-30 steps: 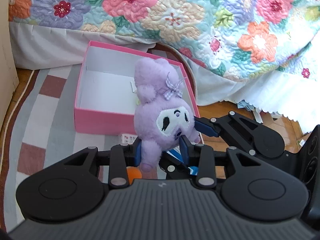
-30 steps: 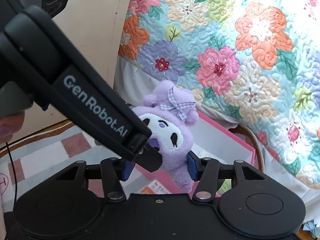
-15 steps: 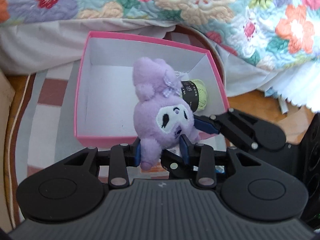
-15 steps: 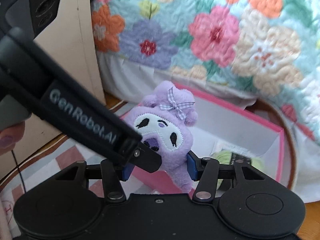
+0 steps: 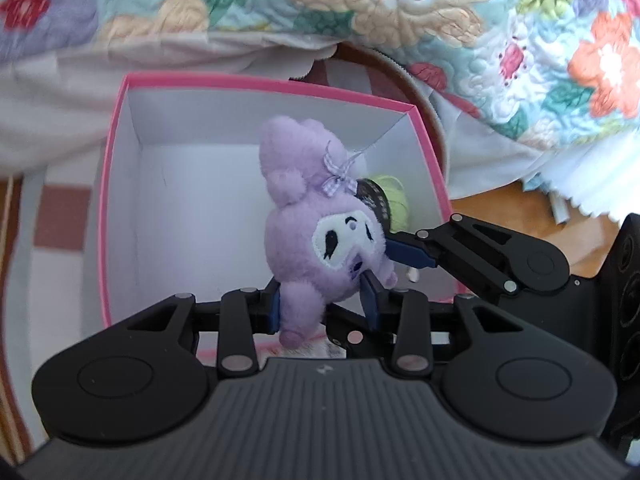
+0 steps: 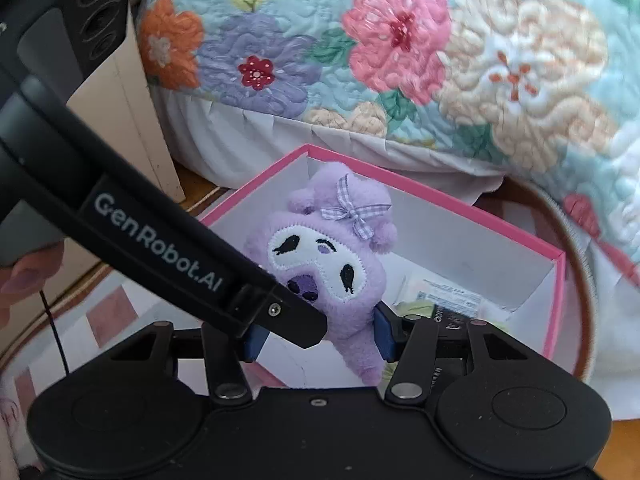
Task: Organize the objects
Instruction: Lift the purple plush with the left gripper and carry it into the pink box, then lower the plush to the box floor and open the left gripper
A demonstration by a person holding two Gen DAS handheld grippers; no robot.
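Toy time: a soft purple plush toy (image 5: 316, 236) with a white face and a checked bow is held up over the open pink box (image 5: 120, 184). Both tools grip it at once. The left gripper (image 5: 324, 304) has its blue pads pressed into the toy's lower body, one on each side. The right gripper (image 6: 316, 332) is closed on the same low part of the toy, and in the left view its blue finger (image 5: 408, 254) touches the toy by the cheek.

The toy stands nearly upright, head up and away from the cameras, feet down toward the jaws, leaning a bit to one side. It hangs above the white floor of the box, toward the side where a ball of green yarn (image 5: 394, 200) already lies (a paper label (image 6: 448, 294) is in there too). A flowery quilt (image 6: 400, 40) hangs behind the box.

What matters next, I think, is that the box floor is right under the toy, so it only has to go down. The free space is on the side away from the yarn, nearer the left gripper
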